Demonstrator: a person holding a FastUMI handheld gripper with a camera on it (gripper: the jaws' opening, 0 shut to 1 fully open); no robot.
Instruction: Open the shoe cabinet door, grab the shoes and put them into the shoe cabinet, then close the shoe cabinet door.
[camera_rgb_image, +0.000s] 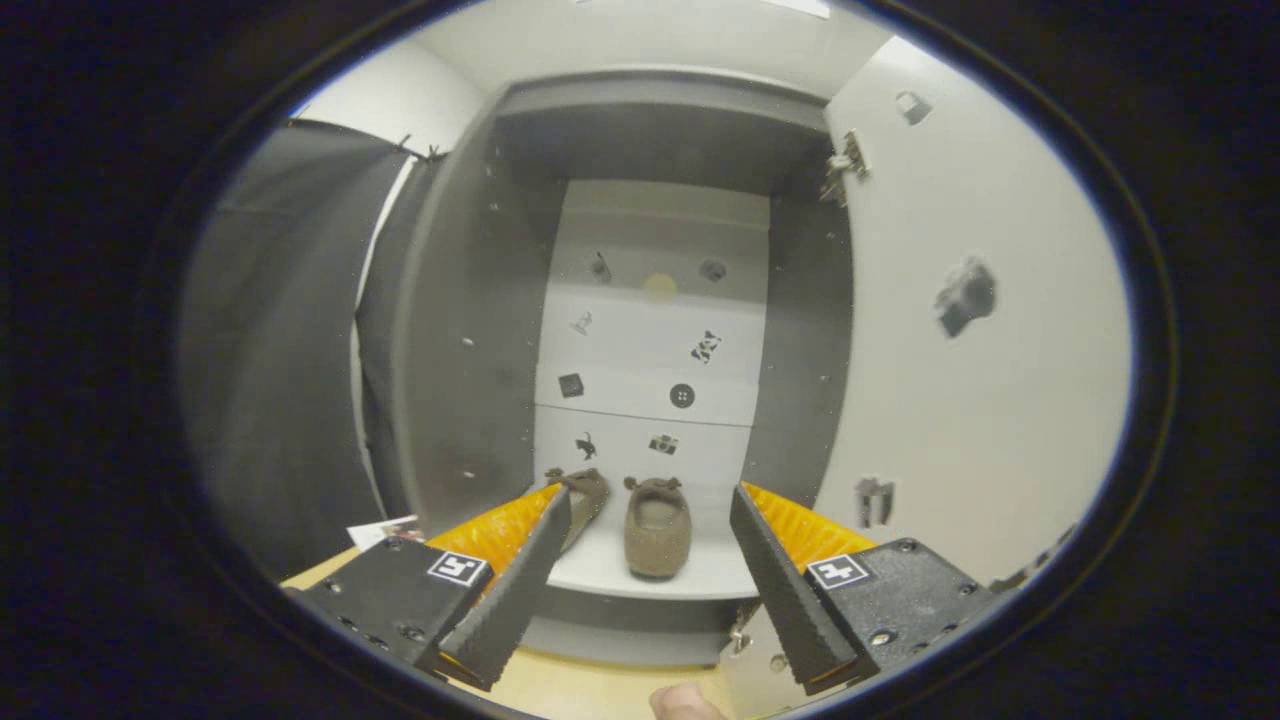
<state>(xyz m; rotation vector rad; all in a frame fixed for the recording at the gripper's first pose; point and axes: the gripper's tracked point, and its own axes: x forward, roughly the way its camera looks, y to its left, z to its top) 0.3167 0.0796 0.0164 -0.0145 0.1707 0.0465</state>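
Shoes ahead; door alongside

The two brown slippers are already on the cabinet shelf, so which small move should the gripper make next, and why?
Probably swing toward the open white cabinet door on the right, to push it closed. Both brown fabric slippers lie on the white shelf inside the grey shoe cabinet, beyond the fingers, and the open gripper holds nothing. Only closing seems left.

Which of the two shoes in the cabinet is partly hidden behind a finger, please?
The left shoe; the open gripper's left finger covers its heel, while the right shoe shows whole.
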